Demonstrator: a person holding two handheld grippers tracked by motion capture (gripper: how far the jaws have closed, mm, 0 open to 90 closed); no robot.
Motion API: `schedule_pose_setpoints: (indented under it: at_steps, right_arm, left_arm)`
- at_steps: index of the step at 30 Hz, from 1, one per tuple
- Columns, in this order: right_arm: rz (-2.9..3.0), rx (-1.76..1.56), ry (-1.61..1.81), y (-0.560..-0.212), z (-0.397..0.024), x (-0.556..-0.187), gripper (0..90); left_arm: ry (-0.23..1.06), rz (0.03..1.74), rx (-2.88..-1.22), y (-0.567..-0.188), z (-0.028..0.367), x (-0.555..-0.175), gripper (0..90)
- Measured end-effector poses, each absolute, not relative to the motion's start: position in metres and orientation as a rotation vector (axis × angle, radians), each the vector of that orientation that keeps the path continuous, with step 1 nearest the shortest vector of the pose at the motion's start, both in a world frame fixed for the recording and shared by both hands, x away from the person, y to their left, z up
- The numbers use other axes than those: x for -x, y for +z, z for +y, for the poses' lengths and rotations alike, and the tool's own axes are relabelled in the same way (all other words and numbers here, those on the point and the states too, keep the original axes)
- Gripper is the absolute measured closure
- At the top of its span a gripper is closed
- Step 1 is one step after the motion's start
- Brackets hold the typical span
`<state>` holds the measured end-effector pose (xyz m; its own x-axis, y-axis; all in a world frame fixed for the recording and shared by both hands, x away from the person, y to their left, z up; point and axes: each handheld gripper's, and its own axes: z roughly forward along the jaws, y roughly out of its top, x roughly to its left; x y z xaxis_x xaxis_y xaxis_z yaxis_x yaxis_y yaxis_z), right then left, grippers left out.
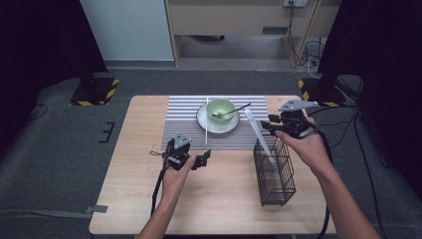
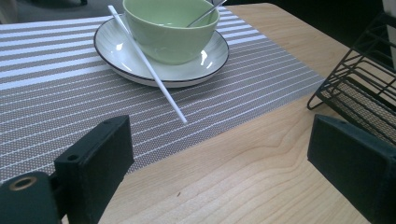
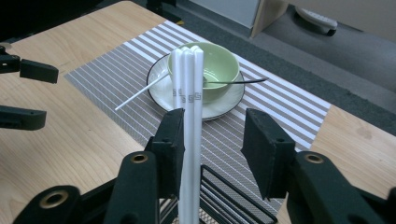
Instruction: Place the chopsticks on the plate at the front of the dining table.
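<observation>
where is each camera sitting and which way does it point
High view: above the person's side, facing forward and down on the table; both forearms enter from below.
Left gripper view: on the left gripper, facing the green bowl; open jaws.
Right gripper view: on the right gripper, jaws around white chopsticks in the wire basket.
All share the bowl.

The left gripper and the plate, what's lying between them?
In the left gripper view, bare wood, then striped mat, separate the left gripper from the plate; a white chopstick leans off the plate toward it.

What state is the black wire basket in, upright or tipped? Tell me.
Upright: the black wire basket stands on its base on the wooden table, with white chopsticks sticking out of its open top.
</observation>
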<state>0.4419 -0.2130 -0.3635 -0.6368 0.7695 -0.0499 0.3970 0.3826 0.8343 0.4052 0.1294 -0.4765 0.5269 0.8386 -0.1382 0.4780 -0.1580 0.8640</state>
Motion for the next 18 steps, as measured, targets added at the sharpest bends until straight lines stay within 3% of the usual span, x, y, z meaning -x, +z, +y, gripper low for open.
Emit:
schedule_pose_setpoints:
  at_steps: [8,18]
  right_arm:
    - [2.262,-1.017,1.137,-0.371,-0.198,-0.453,54.0]
    - [2.285,-1.025,1.123,-0.380,-0.189,-0.462,57.4]
  left_arm:
    - [0.465,1.091,-1.821,-0.480,0.133,-0.404,6.3]
    - [0.461,1.084,-1.832,-0.481,0.135,-0.403,6.5]
